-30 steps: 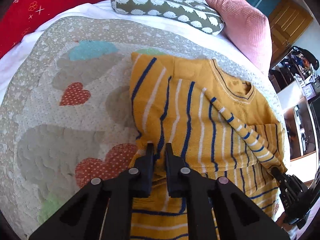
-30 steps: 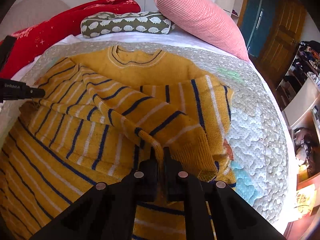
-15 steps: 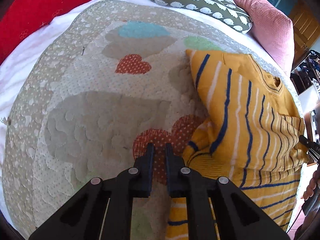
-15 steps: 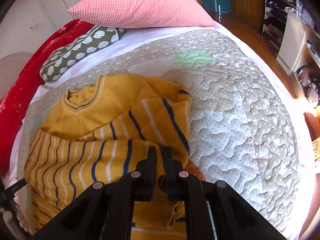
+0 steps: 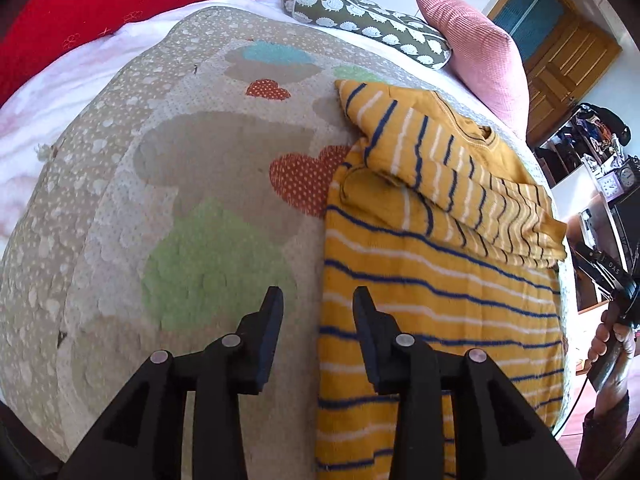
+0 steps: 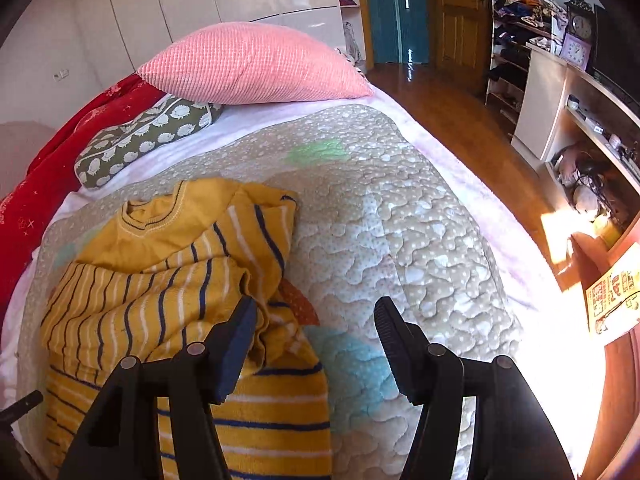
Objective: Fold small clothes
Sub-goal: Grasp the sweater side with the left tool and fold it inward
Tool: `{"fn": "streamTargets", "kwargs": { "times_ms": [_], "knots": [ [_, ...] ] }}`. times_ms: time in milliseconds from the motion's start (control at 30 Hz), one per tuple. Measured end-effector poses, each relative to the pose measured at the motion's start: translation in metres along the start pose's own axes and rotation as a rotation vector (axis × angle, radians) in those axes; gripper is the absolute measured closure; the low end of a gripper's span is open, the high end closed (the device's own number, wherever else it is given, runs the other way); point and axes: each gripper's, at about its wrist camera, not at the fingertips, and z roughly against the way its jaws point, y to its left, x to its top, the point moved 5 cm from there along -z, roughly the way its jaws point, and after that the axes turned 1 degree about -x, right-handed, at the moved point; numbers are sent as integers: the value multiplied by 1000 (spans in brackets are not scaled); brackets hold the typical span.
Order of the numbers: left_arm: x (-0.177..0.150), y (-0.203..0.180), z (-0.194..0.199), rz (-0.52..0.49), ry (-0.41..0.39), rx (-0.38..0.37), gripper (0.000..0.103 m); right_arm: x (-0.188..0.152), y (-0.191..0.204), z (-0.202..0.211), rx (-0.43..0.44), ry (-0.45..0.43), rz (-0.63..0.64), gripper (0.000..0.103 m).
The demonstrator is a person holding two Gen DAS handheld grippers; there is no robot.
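- The left gripper (image 5: 316, 300) has its fingers (image 5: 269, 320) apart with a clear gap; its jaws have just been opening, and nothing lies between them. They hang over the quilt (image 5: 160, 200), and the left side edge of the sweater (image 5: 420, 288) runs just beside the right-hand finger, which does not press on it.
- The right gripper (image 6: 316, 316) has its fingers (image 6: 394, 332) spread wider; its jaws have also just been opening. No cloth is clamped: the left-hand finger stands in front of the sweater's (image 6: 168, 280) bunched folded sleeve, and whether it touches the knit cannot be told, while the other finger is over bare quilt (image 6: 400, 220).
- The sweater is mustard yellow with navy and white stripes and lies flat on the quilt, collar towards the pillows. Both sleeves are folded inward across the chest, one over the other, leaving a narrow, roughly rectangular shape; the fold by the right gripper is rumpled.
- Beyond the sweater's collar lie a green patterned pillow (image 5: 368, 20) and a pink cushion (image 6: 256, 68); a red blanket (image 5: 100, 12) lies to the left of the green pillow.
- In the left wrist view, past the sweater's far side edge, a hand (image 5: 612, 344) holds the other black gripper handle.
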Motion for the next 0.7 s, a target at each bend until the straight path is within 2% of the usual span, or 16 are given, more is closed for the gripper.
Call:
{"fn": "streamTargets", "kwargs": {
  "times_ms": [200, 333, 467, 567, 633, 700],
  "knots": [
    [-52, -11, 37, -30, -69, 49, 52, -80, 1, 33, 155, 22, -95, 38],
    [-80, -16, 44, -56, -85, 105, 51, -142, -5, 60, 175, 11, -120, 38],
    [-105, -18, 29, -46, -26, 95, 51, -192, -17, 80, 177, 4, -158, 38],
    [-114, -25, 28, -95, -40, 144, 46, -214, -19, 92, 179, -16, -154, 38],
    [-117, -29, 28, -106, -36, 141, 40, -220, -18, 95, 173, -19, -149, 36],
    [-119, -29, 27, -104, -33, 145, 39, -221, -20, 95, 174, -25, -164, 35]
  ]
}}
